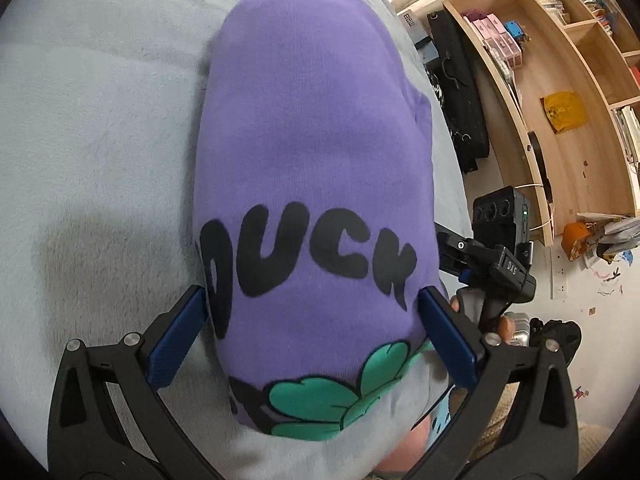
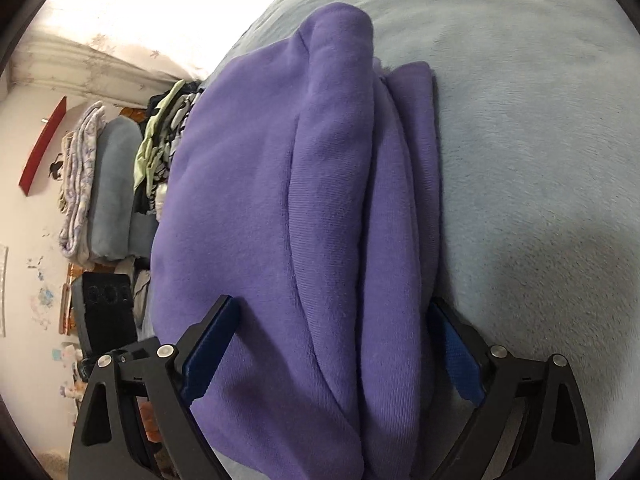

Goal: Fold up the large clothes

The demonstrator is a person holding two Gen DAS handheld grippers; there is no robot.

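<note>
A purple sweatshirt (image 1: 308,152) with black "DUCK" lettering and a green print lies folded into a thick bundle on a light blue-grey bedspread (image 1: 92,128). My left gripper (image 1: 314,300) is wide open with its blue pads on either side of the bundle's near end. In the right wrist view the same sweatshirt (image 2: 304,208) shows its stacked folded layers from the side. My right gripper (image 2: 332,312) is wide open astride the near end of the folds. The right gripper also shows in the left wrist view (image 1: 492,264), at the sweatshirt's right edge.
A wooden bookshelf (image 1: 572,92) and a black case (image 1: 460,96) stand beyond the bed's right side. Stacked folded clothes and blankets (image 2: 116,184) lie past the sweatshirt on the left in the right wrist view. The bedspread (image 2: 540,160) stretches to the right.
</note>
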